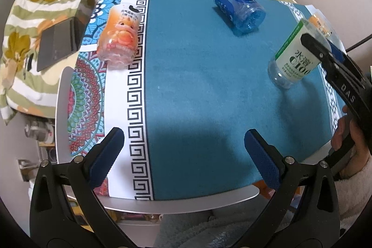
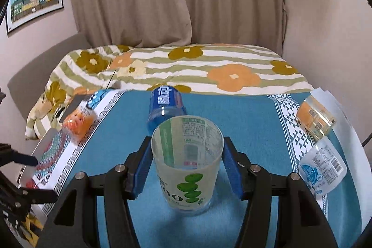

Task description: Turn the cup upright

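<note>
A clear cup with a green and white label (image 2: 187,166) is held between the blue pads of my right gripper (image 2: 186,155), mouth up, its base just above the blue cloth. In the left wrist view the same cup (image 1: 295,57) shows tilted at the right, with the right gripper's black finger (image 1: 325,55) across it. My left gripper (image 1: 183,145) is open and empty over the cloth's near edge. A blue cup (image 1: 239,8) lies on its side at the far middle, and also shows in the right wrist view (image 2: 165,106). An orange cup (image 1: 119,35) lies at the left.
The round table (image 1: 62,94) carries a blue cloth (image 1: 197,90) with patterned borders. An orange-labelled cup (image 2: 316,117) and a clear cup with a blue label (image 2: 323,169) lie at the right border. A laptop (image 1: 62,38) and a floral duvet (image 2: 186,66) lie behind.
</note>
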